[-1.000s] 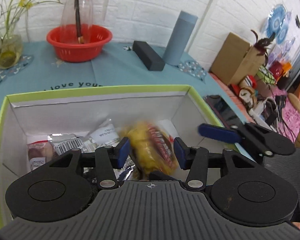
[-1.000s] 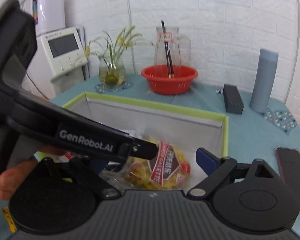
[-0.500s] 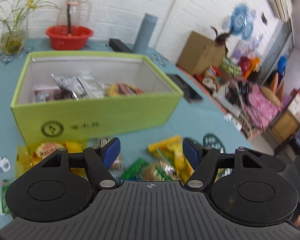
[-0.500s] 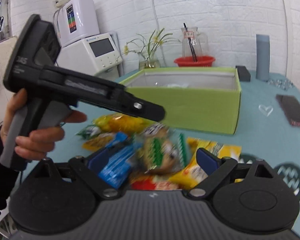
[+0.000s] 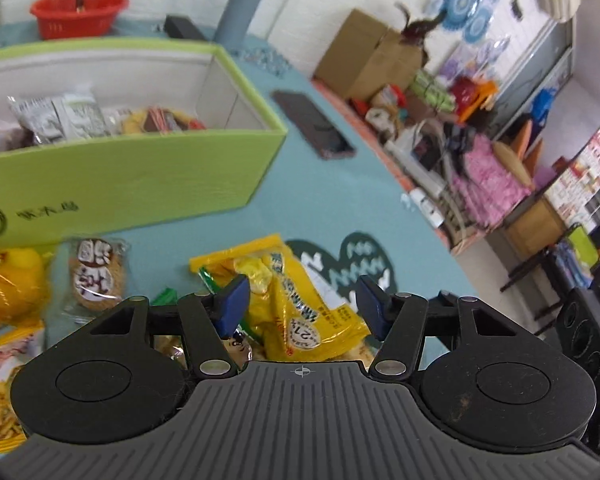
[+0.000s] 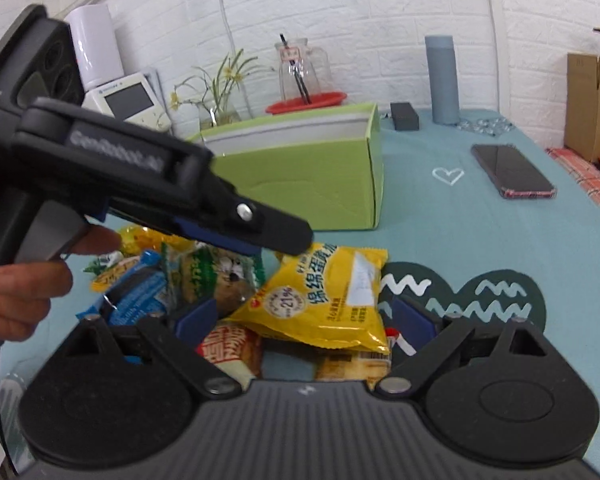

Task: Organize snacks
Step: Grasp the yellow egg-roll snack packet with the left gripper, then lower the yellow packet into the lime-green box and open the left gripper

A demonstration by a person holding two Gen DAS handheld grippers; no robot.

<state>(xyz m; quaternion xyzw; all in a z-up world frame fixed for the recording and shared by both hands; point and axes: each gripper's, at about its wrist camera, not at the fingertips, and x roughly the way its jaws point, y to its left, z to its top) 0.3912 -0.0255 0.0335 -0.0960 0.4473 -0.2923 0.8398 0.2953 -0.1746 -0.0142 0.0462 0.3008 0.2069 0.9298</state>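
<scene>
A green box [image 5: 148, 184] [image 6: 316, 184] holds several snack packs [image 5: 76, 120] on the teal tablecloth. In front of it lies a heap of loose snacks. A yellow cake packet [image 5: 296, 304] [image 6: 324, 296] lies on top of the heap. My left gripper [image 5: 302, 304] is open and hovers just above that packet, empty. My right gripper [image 6: 304, 320] is open and empty, low over the same packet from the near side. The left gripper's body [image 6: 140, 184] crosses the left of the right wrist view. A round biscuit pack [image 5: 96, 276] and a blue wafer pack [image 6: 136, 300] lie to the left.
A phone [image 6: 512, 176] [image 5: 312, 124] lies right of the box. A red basket [image 5: 78, 14] with a glass jug, a grey cylinder [image 6: 442, 80], a black block [image 6: 404, 116] and a flower vase [image 6: 220, 92] stand behind it. The table edge [image 5: 428, 216] runs on the right, clutter beyond it.
Both grippers left the box after the yellow snack dropped inside, pulled back and came down over the loose heap. They now hover open above the yellow cake packet.
</scene>
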